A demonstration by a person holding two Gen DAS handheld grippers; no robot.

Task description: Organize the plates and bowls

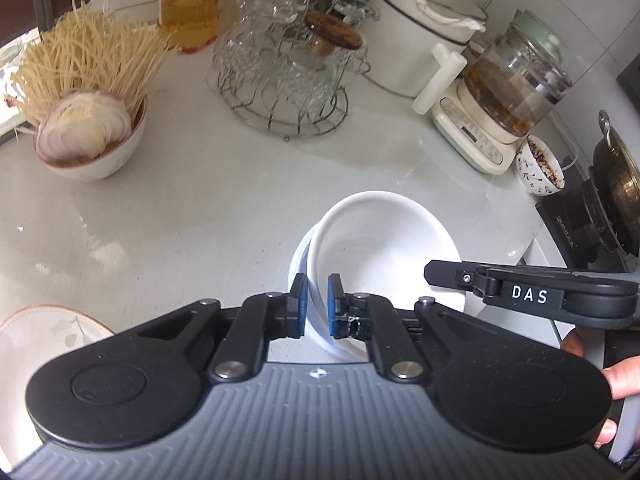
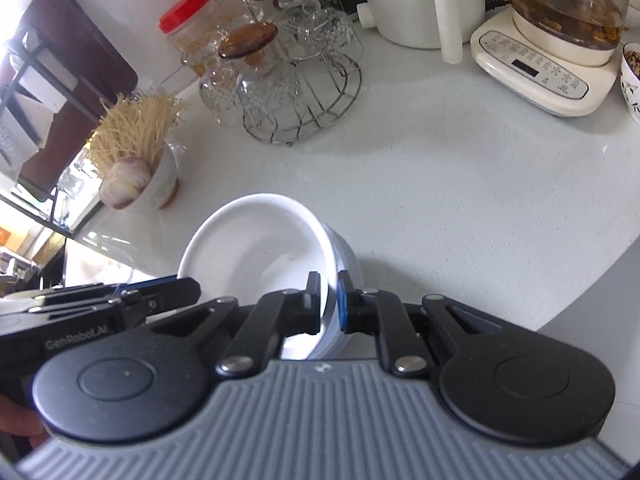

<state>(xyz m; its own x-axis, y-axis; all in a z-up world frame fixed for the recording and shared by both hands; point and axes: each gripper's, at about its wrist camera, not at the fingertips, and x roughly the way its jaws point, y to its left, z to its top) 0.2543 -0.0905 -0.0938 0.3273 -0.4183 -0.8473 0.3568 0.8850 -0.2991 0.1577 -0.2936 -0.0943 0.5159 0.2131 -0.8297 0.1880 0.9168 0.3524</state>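
Note:
A stack of white bowls sits near the counter's front edge, the top bowl nested in the one under it. My left gripper is shut on the near left rim of the stack. My right gripper is shut on the opposite rim of the same bowls. The right gripper's black body shows at the right of the left wrist view. A floral plate lies at the lower left of the left wrist view.
A bowl with noodles and a cut onion stands at the left. A wire rack of glasses, a white pot, an electric kettle, a patterned bowl and a wok on the stove line the back and right.

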